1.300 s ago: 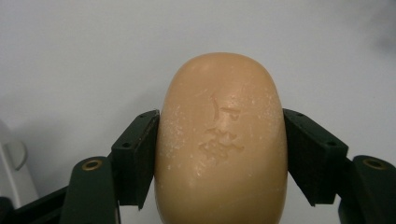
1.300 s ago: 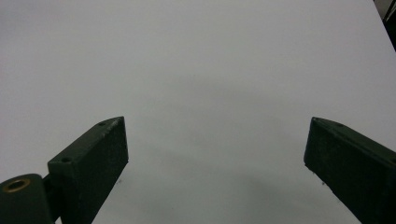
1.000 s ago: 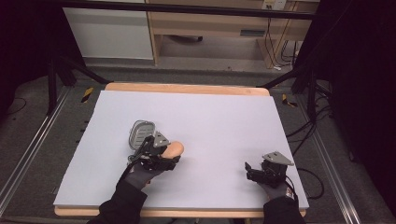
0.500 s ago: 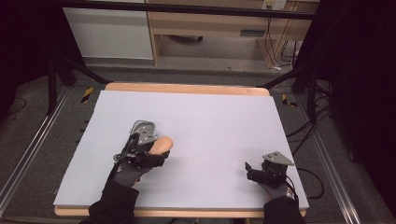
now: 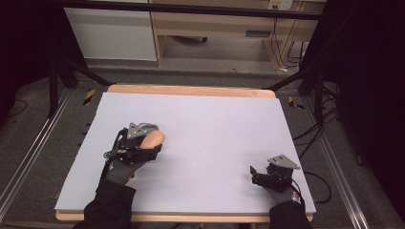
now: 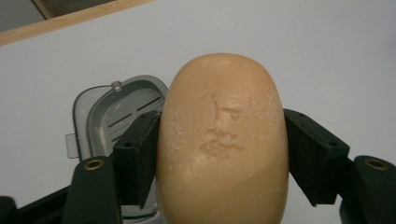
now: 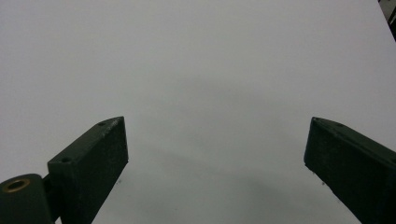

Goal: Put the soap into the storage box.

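Right now the tan soap bar point(image 6: 223, 140) sits pinched across its long sides in the left gripper point(image 5: 143, 151), above its grey soap dish point(image 6: 112, 112). It looks hard but slippery, so flat-sided grips seem safest. Over on the tabletop point(image 5: 215, 119), the right gripper point(image 5: 260, 175) rests with jaws spread.

Tan soap point(image 6: 223, 144), grey dish point(image 6: 109, 109)

A rectangular table point(image 5: 191, 90) with a pale wooden edge, its top covered almost entirely by a plain white sheet point(image 5: 210, 129). On the sheet, toward the left and nearer the front, lies a small grey plastic soap dish point(image 6: 100, 109) with slotted drain holes in its base, sitting flat.
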`<state>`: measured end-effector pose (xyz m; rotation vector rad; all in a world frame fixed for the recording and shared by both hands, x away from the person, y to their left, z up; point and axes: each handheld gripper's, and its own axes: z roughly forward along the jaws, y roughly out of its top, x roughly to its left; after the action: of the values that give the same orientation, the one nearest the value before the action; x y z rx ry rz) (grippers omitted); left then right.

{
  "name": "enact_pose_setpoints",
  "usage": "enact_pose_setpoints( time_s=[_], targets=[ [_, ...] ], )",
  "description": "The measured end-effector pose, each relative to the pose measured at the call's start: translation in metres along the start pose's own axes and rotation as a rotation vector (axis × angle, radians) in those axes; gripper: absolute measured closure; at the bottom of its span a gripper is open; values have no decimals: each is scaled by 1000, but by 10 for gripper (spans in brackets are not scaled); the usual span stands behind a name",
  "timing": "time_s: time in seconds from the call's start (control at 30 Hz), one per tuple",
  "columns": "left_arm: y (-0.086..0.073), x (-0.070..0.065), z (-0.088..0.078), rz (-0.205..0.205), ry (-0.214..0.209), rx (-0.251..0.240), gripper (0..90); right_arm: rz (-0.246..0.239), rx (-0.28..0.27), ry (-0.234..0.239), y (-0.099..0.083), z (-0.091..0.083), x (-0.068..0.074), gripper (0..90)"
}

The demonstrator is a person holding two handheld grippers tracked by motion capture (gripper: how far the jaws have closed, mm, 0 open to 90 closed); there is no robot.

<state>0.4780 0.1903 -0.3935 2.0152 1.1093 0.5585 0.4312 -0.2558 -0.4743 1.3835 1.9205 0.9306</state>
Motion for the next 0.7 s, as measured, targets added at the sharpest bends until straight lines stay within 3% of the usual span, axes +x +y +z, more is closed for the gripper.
enact_pose_setpoints(
  time_s=[0.3, 0.7],
  targets=[
    [0, 15, 11, -48, 39, 4, 316, -8, 4, 2, 1, 2, 2, 64],
    [0, 28, 28, -60, 66, 21, 316, -7, 10, 2, 1, 3, 3, 64]
  ],
)
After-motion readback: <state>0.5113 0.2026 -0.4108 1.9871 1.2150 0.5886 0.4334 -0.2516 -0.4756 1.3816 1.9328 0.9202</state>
